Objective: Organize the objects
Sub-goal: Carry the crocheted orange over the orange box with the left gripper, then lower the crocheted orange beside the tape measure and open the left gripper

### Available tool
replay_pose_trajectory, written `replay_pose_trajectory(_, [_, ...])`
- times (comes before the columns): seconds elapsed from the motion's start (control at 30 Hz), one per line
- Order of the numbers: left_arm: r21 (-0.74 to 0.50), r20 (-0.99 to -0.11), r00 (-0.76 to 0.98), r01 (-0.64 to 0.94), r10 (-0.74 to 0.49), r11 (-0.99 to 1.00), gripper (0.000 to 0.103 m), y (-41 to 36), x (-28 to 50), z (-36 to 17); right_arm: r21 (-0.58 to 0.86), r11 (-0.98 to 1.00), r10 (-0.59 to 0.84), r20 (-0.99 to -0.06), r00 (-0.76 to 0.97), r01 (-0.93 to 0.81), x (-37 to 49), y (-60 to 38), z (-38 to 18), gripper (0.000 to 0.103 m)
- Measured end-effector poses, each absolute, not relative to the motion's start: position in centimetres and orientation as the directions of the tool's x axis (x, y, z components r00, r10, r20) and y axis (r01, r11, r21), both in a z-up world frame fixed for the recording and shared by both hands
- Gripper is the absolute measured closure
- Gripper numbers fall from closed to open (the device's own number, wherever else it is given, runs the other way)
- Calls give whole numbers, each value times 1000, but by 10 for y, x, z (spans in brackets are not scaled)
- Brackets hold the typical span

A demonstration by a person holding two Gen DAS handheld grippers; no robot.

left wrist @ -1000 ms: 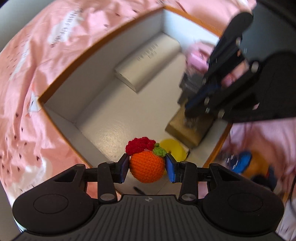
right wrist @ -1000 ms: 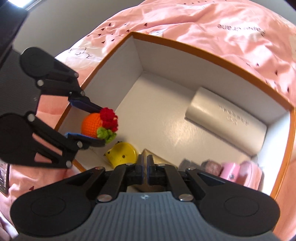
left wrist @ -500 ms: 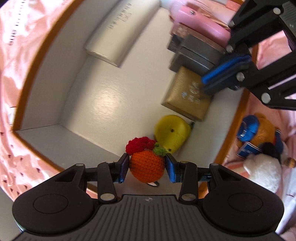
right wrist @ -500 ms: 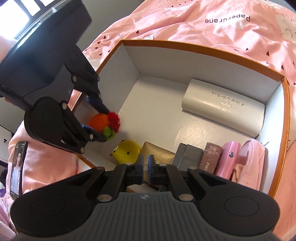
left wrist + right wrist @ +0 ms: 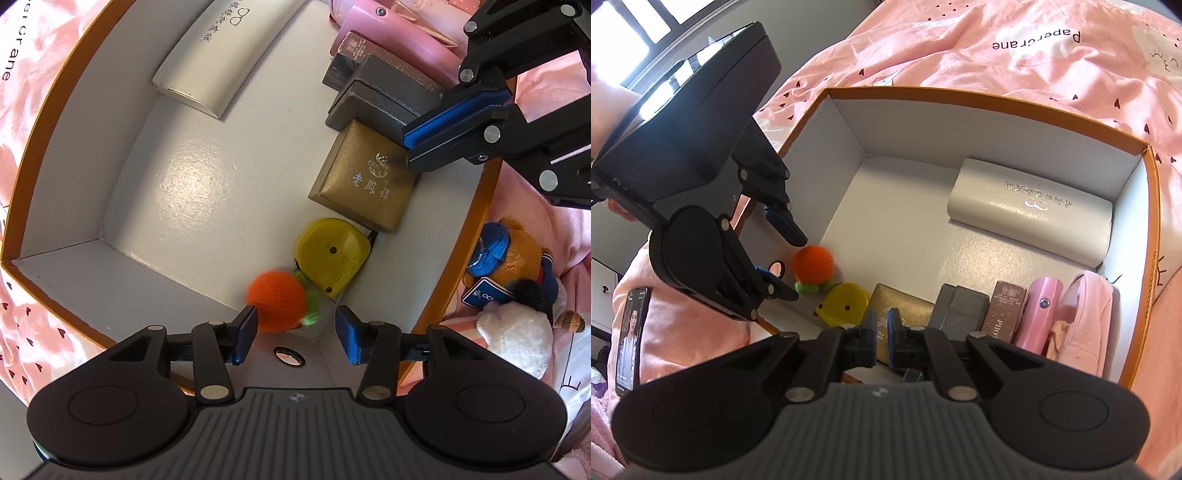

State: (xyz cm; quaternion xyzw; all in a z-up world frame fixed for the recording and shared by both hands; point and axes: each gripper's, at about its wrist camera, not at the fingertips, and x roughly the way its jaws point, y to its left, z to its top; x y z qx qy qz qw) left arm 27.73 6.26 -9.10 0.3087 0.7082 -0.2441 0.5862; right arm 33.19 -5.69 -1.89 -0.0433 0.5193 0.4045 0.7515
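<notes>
**Release of knit orange into box corner**

The left gripper (image 5: 295, 330) points steeply down; its jaws are opening, and the knit orange (image 5: 277, 301) sits blurred at 11 o'clock of the gap, apparently free of both pads. The orange lies in the box (image 5: 846, 129) corner, beside the yellow toy (image 5: 332, 251). The right gripper (image 5: 882, 325) is closed, empty, over the gold case (image 5: 364, 181). Step in hand: deposit. Next move likely calls for lifting clear. The box rests on pink bedding (image 5: 960, 48); plush toys (image 5: 513, 291) lie outside at 3 o'clock.
</notes>
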Motion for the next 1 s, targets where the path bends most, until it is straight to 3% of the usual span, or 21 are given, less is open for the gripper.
replay_pose_trajectory(0.2, [16, -987, -104, 703, 125, 711, 57, 64, 286, -89, 351, 671, 560, -817, 137, -653, 330, -57, -19, 96])
replay_pose_trajectory(0.33, [67, -994, -18, 652, 104, 756, 58, 73, 295, -79, 352, 674, 561, -816, 140, -649, 329, -56, -19, 96])
replay_pose_trajectory(0.47, [130, -990, 46, 624, 130, 771, 74, 74, 303, -88, 334, 685, 549, -821, 158, -648, 332, -52, -20, 96])
replay_pose_trajectory(0.57, [143, -989, 67, 629, 130, 764, 79, 69, 306, -97, 313, 688, 539, -824, 173, -655, 333, -48, -22, 96])
replay_pose_trajectory(0.83, [150, -979, -5, 664, 204, 733, 81, 64, 311, -129, 322, 676, 541, -828, 149, -663, 335, -44, -30, 96])
replay_pose_trajectory(1.0, [62, -986, -76, 656, 147, 752, 81, 65, 306, -136, 327, 677, 539, -830, 142, -659, 337, -43, -35, 96])
